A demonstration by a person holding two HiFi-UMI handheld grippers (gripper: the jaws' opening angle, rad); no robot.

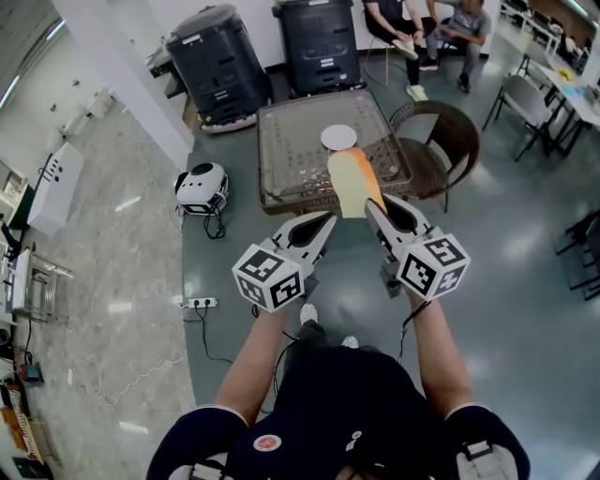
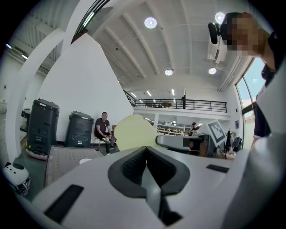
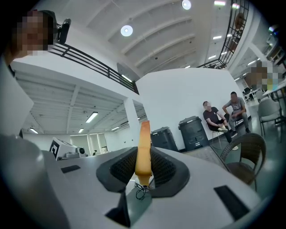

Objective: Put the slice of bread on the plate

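A tan slice of bread stands on edge in the air, pinched at its lower end by my right gripper. The right gripper view has it edge-on between the dark pads. It hangs just short of the near rim of a low glass-topped table. A small white plate lies on that table, beyond the bread. My left gripper is level beside the right one, its jaws together and holding nothing. From the left gripper view the bread shows as a pale disc.
Two black bins stand behind the table. A wicker chair sits at its right. A white round device and a power strip with cables lie on the floor at left. People sit at the back.
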